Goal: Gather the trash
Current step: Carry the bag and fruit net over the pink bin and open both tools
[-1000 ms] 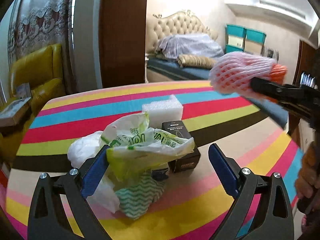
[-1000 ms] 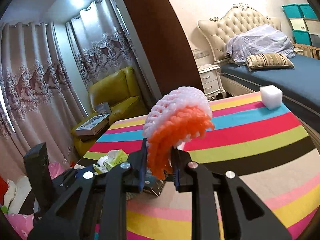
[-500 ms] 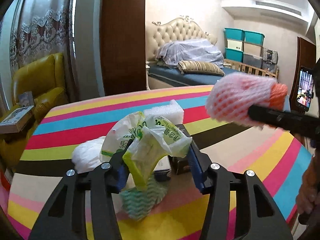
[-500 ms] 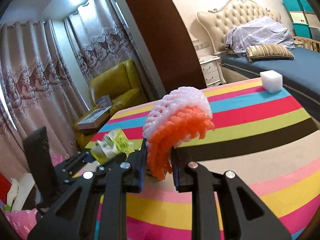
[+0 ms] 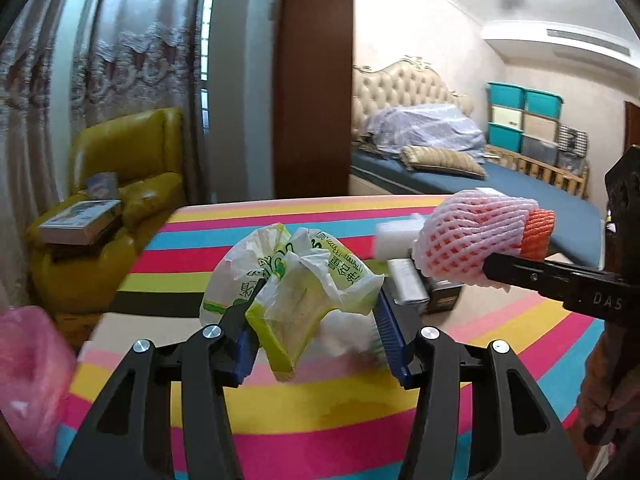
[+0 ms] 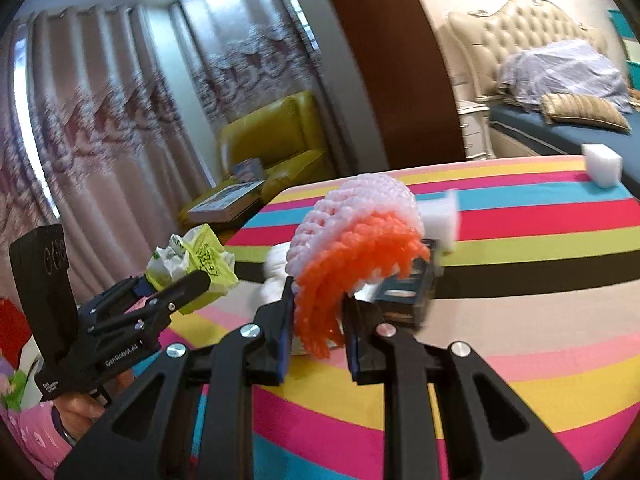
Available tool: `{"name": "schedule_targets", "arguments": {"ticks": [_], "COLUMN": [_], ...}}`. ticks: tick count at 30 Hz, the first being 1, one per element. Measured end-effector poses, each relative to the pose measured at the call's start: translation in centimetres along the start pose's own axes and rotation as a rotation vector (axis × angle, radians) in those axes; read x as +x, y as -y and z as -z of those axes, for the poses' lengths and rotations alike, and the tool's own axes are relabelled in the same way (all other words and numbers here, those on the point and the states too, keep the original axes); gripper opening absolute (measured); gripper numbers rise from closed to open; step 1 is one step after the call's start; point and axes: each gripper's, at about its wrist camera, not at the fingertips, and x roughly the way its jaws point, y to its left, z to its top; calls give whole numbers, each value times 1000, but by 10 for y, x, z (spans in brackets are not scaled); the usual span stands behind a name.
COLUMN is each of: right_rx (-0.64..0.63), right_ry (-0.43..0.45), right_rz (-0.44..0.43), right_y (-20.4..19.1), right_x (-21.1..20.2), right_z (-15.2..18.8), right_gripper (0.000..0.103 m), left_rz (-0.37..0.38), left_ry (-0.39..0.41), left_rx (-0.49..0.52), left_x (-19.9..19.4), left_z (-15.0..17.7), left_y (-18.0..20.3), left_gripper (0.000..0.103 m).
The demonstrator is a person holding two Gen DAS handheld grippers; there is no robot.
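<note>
My left gripper (image 5: pixel 316 320) is shut on a crumpled green-and-white plastic bag (image 5: pixel 296 280) and holds it above the striped table (image 5: pixel 320 412). It also shows in the right wrist view (image 6: pixel 192 276) with the bag (image 6: pixel 192 260). My right gripper (image 6: pixel 318 320) is shut on pink and orange foam fruit nets (image 6: pixel 352 240), lifted off the table. The nets (image 5: pixel 476 236) show at the right of the left wrist view. A dark box (image 6: pixel 408 292), a white foam block (image 6: pixel 438 216) and white crumpled trash (image 6: pixel 276 268) lie on the table.
A second white foam cube (image 6: pixel 602 164) sits at the table's far right edge. A pink bag (image 5: pixel 32 376) is at the lower left beside the table. A yellow armchair (image 5: pixel 116 184) with books stands behind the table, and a bed (image 5: pixel 460 172) beyond.
My left gripper closed on the plastic bag and lifted it off the table, moving left. My right gripper still holds the foam nets and has shifted left over the table.
</note>
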Motion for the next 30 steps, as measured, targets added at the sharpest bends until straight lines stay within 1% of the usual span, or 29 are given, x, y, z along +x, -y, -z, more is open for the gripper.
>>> {"name": "schedule_targets", "arguments": {"ticks": [4,8,16,19,23,27,30], "right_rx": [-38,-94,-222,-266,-302,-315,-356], "right_ry": [-32,-80,-169,-189,-208,-240,-250], "right_rz": [-51,-115,-279,-330,-397,-446,-473], "right_y": [-28,-66,-156,-189,-230,-263,-291], "right_x": [17,38,87,104,130,156,172], "right_z": [4,12,21,22,16,15,17], "right_gripper": [21,21,22,22,22,23,24], "left_rz": [-72,-141,-285,-354,-421,-459,-462], "left_ry": [0,4,21,17,15,1,-9], "left_rx": [-30,-59,-131,-170,-218,-276,-320], "left_x": [-25,-47,-98,-117,-139,-152,-155], "left_z": [13,24,42,49,57,62,66], "left_y": [-33,-66,-135,-168,-204,-243,-268], "left_gripper": [49,49,49,49,49,49,50]}}
